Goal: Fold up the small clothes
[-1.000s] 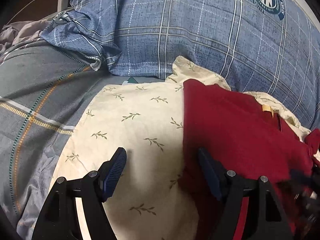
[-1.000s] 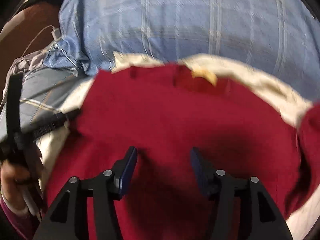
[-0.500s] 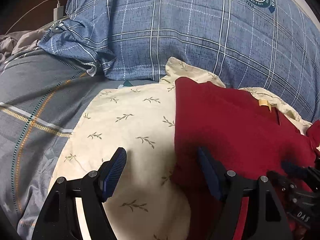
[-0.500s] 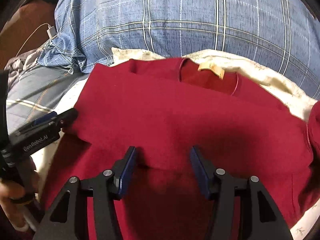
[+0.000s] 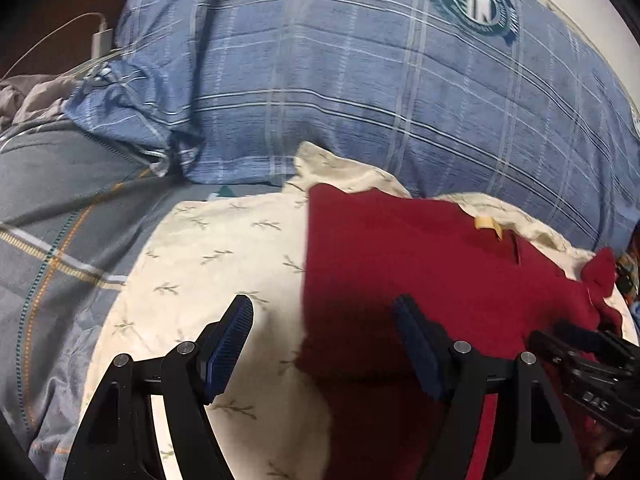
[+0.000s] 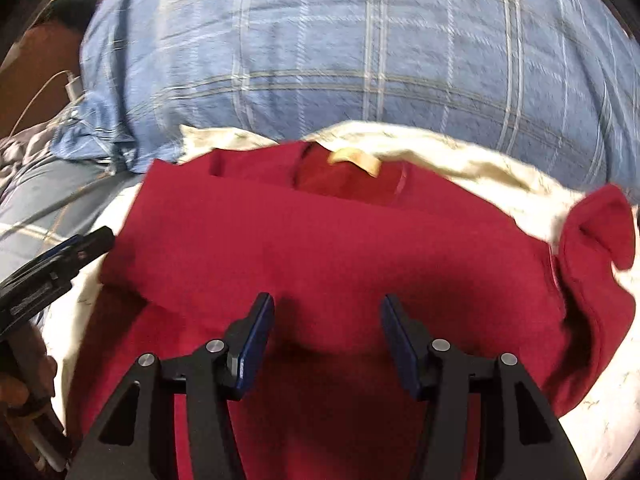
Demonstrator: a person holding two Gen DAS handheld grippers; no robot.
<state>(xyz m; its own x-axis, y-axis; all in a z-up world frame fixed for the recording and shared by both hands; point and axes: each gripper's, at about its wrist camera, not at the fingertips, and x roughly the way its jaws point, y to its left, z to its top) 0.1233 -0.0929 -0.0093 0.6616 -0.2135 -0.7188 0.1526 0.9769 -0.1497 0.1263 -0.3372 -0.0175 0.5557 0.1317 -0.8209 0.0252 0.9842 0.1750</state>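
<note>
Both tongs hovering over a part-folded red T-shirt (image 6: 320,248)

The shirt is lying on a cream leaf-print cloth (image 5: 224,256) on the bed; left tongs (image 5: 324,336) gaping wide, right tongs (image 6: 326,330) half-open, both empty. One side is seemingly folded already; the loose sleeve (image 6: 600,232) probably needs folding in next.

One red garment (image 6: 320,248), centre frame. One cream leaf-print cloth (image 5: 224,264) beneath. One blue plaid pillow (image 5: 360,80), upper frame. One white charger (image 5: 102,42), upper left. Two grippers: left gripper (image 5: 324,344), right gripper (image 6: 328,340).
</note>
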